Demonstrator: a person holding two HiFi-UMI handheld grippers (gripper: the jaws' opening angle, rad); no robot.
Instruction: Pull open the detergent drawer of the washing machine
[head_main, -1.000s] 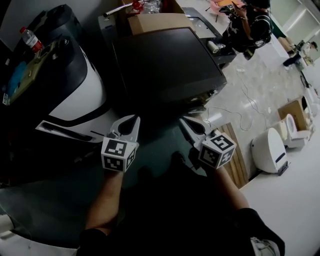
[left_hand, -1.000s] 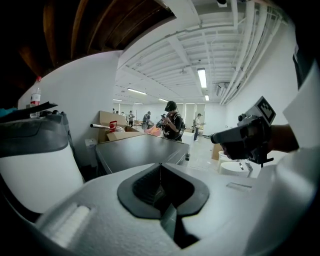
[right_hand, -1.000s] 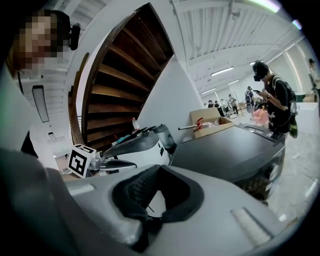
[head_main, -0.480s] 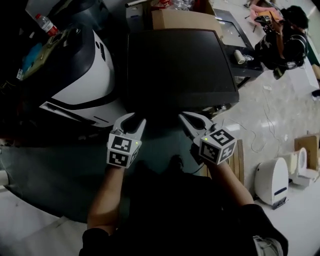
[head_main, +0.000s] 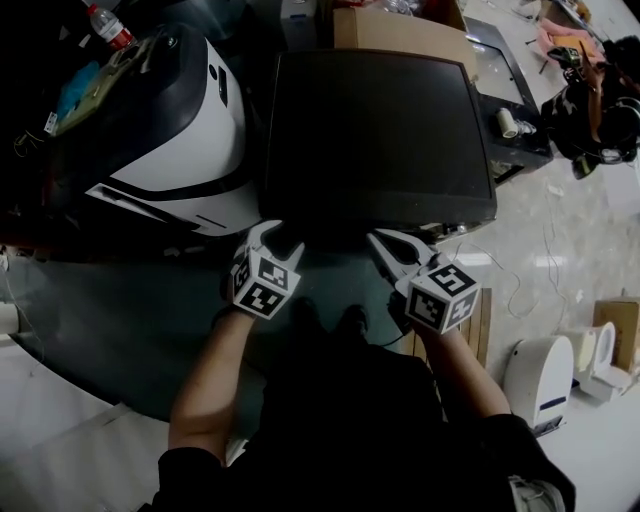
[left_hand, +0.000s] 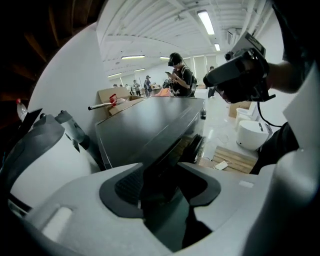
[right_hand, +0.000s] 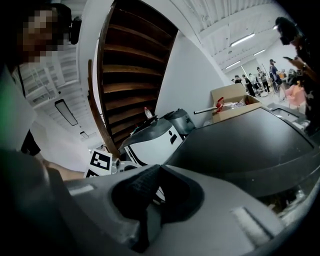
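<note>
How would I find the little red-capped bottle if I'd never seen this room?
Start at the big dark washing machine in the head view. Left of it sits a rounded white-and-black machine; the bottle is past that, near the picture's top left corner. It alone is clear with a red cap.

Head view: dim and underexposed. The dark machine top (head_main: 380, 130) is almost featureless. Black shadow fills the lower centre. The pale floor (head_main: 565, 250) at right is the brightest area. Straight edges bow outward.

Left gripper view: lit from overhead by ceiling strip lights (left_hand: 206, 22). The left corners fall to black, and the nearest foreground is soft.

Right gripper view: the same kind of strips (right_hand: 243, 40) overhead. Fisheye curvature is heavy and the foreground is blurred.
</note>
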